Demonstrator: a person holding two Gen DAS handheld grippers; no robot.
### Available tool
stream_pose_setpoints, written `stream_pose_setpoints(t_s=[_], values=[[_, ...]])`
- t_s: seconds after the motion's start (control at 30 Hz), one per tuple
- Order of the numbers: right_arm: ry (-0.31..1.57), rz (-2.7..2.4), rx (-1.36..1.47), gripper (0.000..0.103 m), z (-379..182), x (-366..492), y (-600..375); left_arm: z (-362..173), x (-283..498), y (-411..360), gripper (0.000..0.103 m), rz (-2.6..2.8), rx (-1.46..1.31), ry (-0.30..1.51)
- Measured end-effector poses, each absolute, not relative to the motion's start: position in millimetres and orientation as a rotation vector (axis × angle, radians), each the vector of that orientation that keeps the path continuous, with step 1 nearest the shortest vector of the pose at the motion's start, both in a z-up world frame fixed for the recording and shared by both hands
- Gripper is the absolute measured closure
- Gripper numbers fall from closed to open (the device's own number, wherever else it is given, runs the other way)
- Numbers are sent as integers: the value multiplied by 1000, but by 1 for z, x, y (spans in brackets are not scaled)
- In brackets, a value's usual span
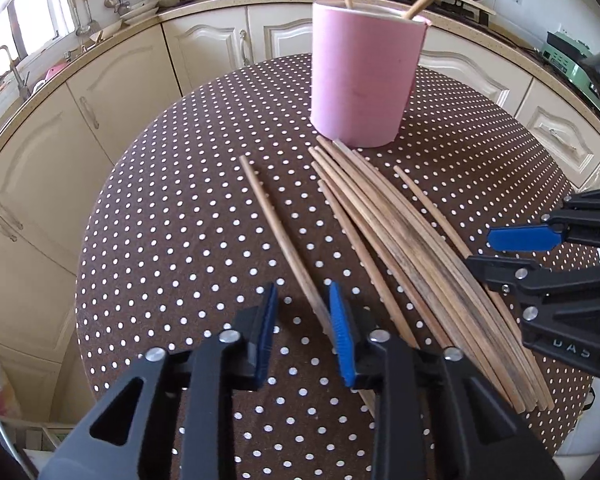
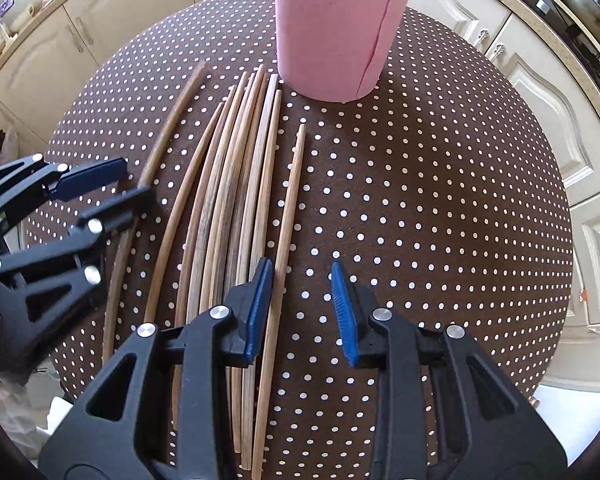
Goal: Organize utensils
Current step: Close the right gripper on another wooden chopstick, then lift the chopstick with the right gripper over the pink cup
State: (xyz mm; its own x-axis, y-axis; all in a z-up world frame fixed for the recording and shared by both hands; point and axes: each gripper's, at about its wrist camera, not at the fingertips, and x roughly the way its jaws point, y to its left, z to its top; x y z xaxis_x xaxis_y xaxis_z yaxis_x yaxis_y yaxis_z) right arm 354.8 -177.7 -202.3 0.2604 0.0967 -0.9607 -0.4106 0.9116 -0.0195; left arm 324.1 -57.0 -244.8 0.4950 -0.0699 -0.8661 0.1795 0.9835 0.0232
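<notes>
Here, a bundle of wooden chopsticks [image 2: 228,208] lies across the middle of a round dotted table [image 2: 440,200], tips beside a pink cup [image 2: 336,28] near the far edge holding two more. One lone chopstick [image 1: 280,232] lies between the left gripper's [image 1: 302,334] open fingers. The right gripper [image 2: 300,312] is open too.

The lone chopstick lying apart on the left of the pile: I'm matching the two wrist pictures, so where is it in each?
Left wrist: the lone chopstick runs up the centre, its near end between the left gripper fingers.
Right wrist: it curves along the pile's left edge, passing under the left gripper.
Shared landmark: the pink cup.
</notes>
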Motion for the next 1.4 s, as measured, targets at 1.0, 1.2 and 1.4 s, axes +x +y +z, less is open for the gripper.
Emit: stream_pose_setpoints(t_s=[1.0, 1.2, 1.4], values=[[1211, 433, -190, 97, -193, 334, -191, -241, 315, -41, 97, -172, 20, 1006], [1124, 436, -109, 97, -175, 330, -208, -222, 306, -33, 97, -207, -33, 915], [987, 418, -39, 97, -149, 322, -231, -206, 305, -25, 97, -230, -56, 837]])
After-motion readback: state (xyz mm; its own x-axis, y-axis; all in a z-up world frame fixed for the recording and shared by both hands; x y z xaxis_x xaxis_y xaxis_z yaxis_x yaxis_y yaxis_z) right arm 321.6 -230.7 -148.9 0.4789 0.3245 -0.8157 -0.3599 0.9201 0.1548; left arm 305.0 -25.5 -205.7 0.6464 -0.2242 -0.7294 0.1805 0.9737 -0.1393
